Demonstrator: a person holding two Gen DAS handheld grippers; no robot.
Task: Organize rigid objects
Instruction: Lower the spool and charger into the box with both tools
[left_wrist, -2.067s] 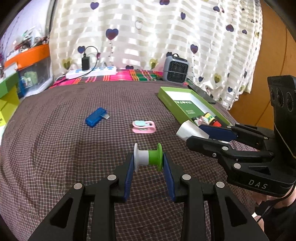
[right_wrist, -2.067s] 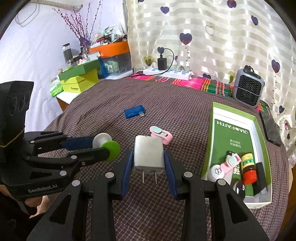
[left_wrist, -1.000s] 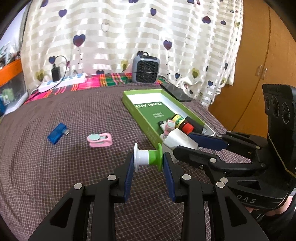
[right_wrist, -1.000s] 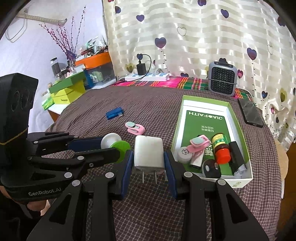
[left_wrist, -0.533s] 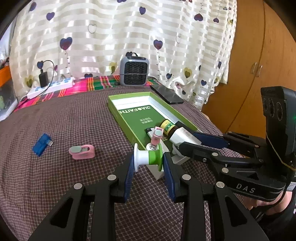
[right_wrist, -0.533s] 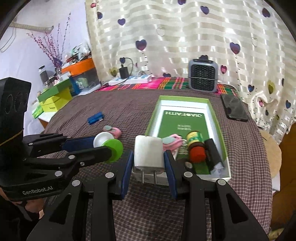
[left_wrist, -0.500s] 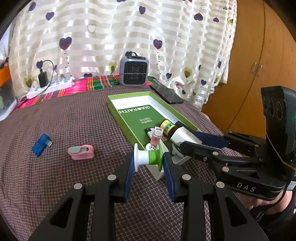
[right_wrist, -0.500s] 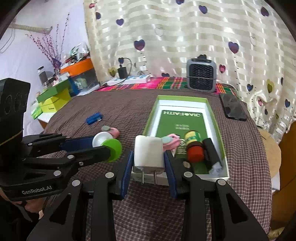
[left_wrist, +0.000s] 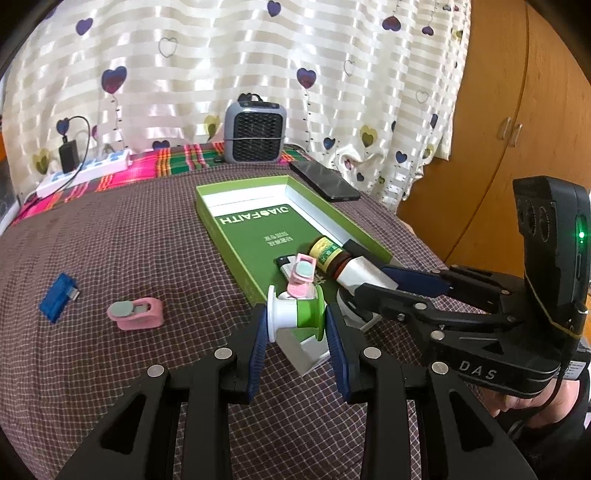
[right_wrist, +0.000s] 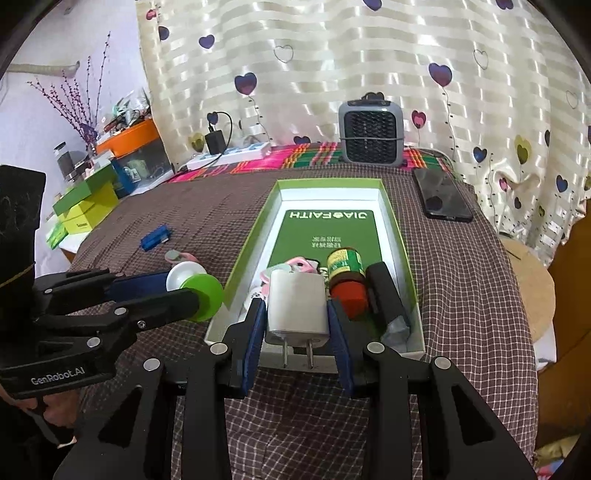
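Green-and-white spool (left_wrist: 296, 316) is clamped end to end in the left claw (left_wrist: 296, 326), jaws about half closed on its flanges; white charger plug (right_wrist: 297, 307) is pinched the same way in the right claw (right_wrist: 297, 325), prongs pointing back at the camera. Both hang at the near end of the green box (right_wrist: 395, 221) on the checked counter (right_wrist: 461, 266), right one over the box, left one at its near-left corner. Near end is already crowded: brown bottle (right_wrist: 346, 271), pink clip (left_wrist: 303, 271), black bar (right_wrist: 384, 291). Step in hand: delivery into the box. Next: lower and open over bare floor further in; depth is hard to judge through the fisheye, so probably clear the rim first. Blue USB adapter (left_wrist: 58, 297) and second pink clip (left_wrist: 136, 314) remain outside
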